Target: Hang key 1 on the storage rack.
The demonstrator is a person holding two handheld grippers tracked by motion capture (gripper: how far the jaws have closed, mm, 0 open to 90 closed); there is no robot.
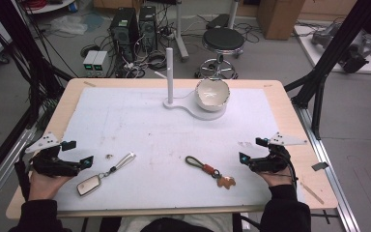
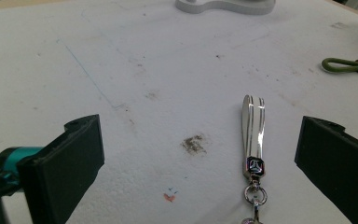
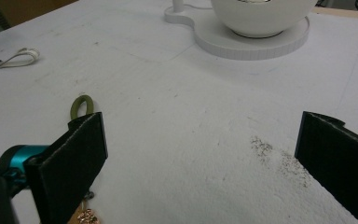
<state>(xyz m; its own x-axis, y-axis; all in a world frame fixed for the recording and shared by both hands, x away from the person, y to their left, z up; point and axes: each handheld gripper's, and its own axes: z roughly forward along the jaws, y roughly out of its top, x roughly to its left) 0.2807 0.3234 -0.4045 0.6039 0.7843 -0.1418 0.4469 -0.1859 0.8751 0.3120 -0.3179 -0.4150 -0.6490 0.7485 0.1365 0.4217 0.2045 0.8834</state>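
The high view looked down and forward from above the person's edge of the counter (image 1: 290, 104), taking in the whole white mat and the floor beyond at the top of the frame. The left gripper view sat low and close to the mat, facing between its own fingers (image 2: 70, 163) toward the silver key strap (image 2: 253, 135), with the white stand base (image 2: 223, 5) at the top edge. The right gripper view, equally low, faced the bowl (image 3: 261, 16) at upper right. Both gripper views shared the stand base and the green loop (image 3: 81, 106).
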